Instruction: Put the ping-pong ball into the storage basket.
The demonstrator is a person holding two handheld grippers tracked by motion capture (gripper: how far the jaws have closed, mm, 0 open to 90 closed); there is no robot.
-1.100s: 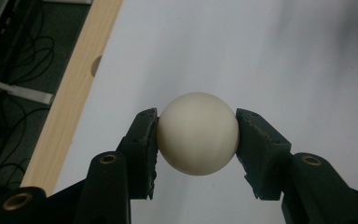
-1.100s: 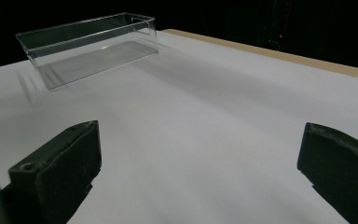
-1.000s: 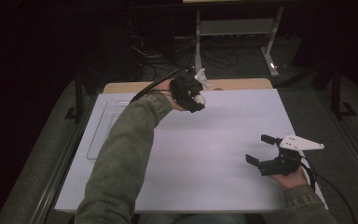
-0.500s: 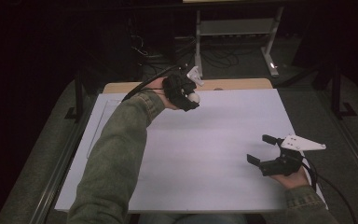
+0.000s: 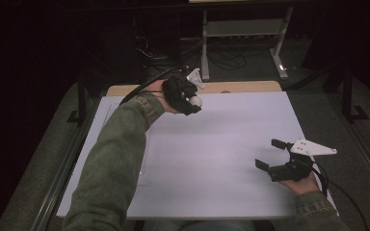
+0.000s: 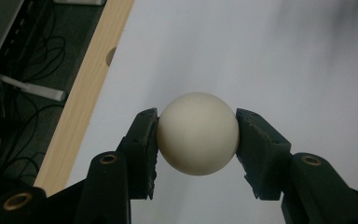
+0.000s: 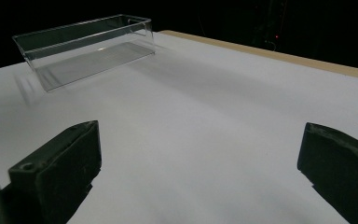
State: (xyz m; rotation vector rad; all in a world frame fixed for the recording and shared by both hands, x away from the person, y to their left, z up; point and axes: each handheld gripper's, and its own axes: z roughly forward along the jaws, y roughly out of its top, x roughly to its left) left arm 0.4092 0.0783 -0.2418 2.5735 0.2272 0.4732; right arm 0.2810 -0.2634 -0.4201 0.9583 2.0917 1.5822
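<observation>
Ball [image 6: 198,133] transport looks like the step in hand: the left hand-held gripper [image 5: 189,98] pinches the white ball between its jaws, raised over the far edge of the counter [image 5: 221,144]. The right hand-held gripper [image 5: 271,155] hovers spread wide and empty at the near right. A clear bin [image 7: 86,46] stands on the counter's left side; the next move likely calls for carrying the ball over it, then releasing.

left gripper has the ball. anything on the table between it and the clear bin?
Nothing visible. The left gripper is shut on the white ball near the table's far edge. The clear bin sits empty at the left side; the white tabletop between them looks bare. The right gripper hangs open, well off that path.
</observation>
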